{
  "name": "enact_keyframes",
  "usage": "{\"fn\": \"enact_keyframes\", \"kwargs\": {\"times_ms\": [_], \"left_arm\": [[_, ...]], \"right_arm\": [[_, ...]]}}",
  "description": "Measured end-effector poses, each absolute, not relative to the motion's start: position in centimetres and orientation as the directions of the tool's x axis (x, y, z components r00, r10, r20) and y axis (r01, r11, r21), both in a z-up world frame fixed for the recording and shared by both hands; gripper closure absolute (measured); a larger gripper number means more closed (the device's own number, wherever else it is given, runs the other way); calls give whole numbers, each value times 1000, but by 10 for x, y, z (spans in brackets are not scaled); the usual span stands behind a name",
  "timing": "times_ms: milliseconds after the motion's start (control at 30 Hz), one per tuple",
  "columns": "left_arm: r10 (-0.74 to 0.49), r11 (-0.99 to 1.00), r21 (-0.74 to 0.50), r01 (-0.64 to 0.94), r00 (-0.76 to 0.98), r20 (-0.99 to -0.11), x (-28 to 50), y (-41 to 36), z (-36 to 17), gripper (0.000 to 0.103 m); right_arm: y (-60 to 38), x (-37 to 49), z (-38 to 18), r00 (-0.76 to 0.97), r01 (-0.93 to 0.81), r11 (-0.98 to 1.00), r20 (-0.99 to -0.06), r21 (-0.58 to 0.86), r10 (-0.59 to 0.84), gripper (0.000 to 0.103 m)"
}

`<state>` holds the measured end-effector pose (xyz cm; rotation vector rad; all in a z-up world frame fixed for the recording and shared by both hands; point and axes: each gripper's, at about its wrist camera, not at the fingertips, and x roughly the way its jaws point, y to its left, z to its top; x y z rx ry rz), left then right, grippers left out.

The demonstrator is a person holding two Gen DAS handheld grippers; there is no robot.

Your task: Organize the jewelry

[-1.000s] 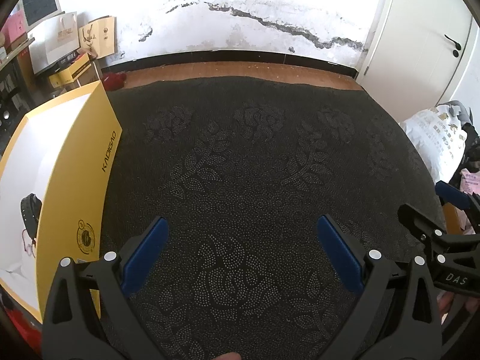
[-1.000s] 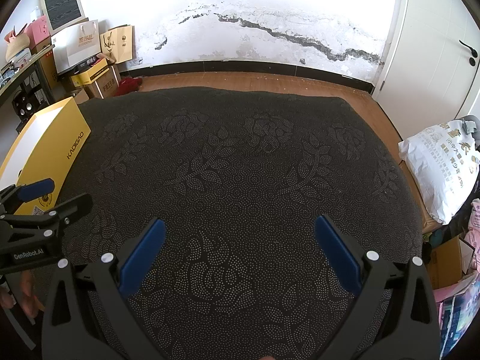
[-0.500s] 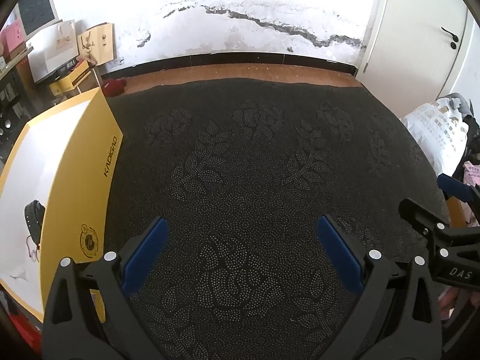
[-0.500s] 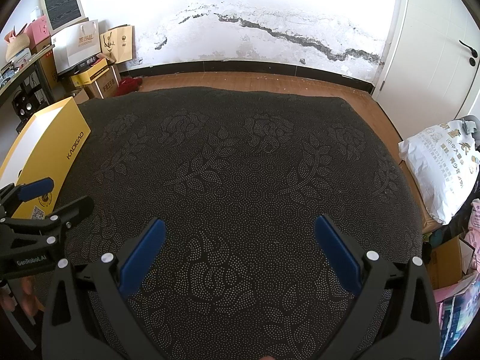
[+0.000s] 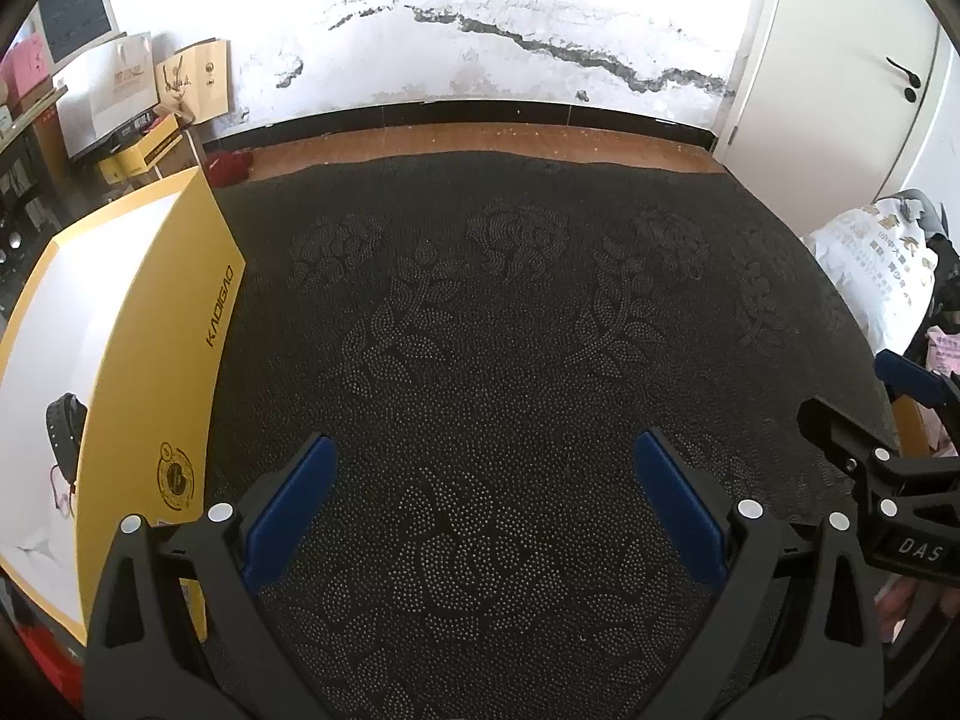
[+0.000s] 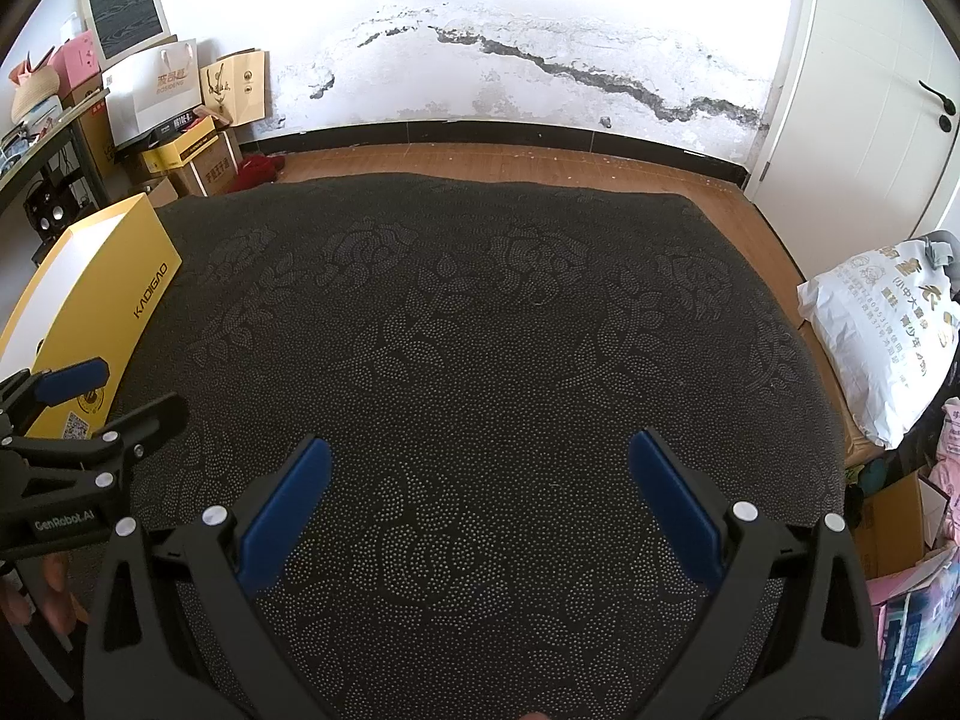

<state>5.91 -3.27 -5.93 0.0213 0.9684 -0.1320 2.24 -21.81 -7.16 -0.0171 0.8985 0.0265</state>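
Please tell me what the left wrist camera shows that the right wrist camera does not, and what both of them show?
Only the left wrist view looks into the yellow box: a dark strap-like item and a thin red cord lie on its white inside. Only the right wrist view shows the pink box, the straw hat and cartons at the lower right. Both show the dark patterned cloth, the cracked white wall, the door, the white sack, and both grippers, left gripper and right gripper, jaws wide apart and empty.
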Motion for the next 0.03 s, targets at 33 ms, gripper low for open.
{"fn": "enact_keyframes", "kwargs": {"times_ms": [33], "left_arm": [[-102,992,-41,121,557,-824,59,-33,-59,6]], "right_arm": [[-218,22,-72,623,-31,1000,-782,-5,15,7]]}}
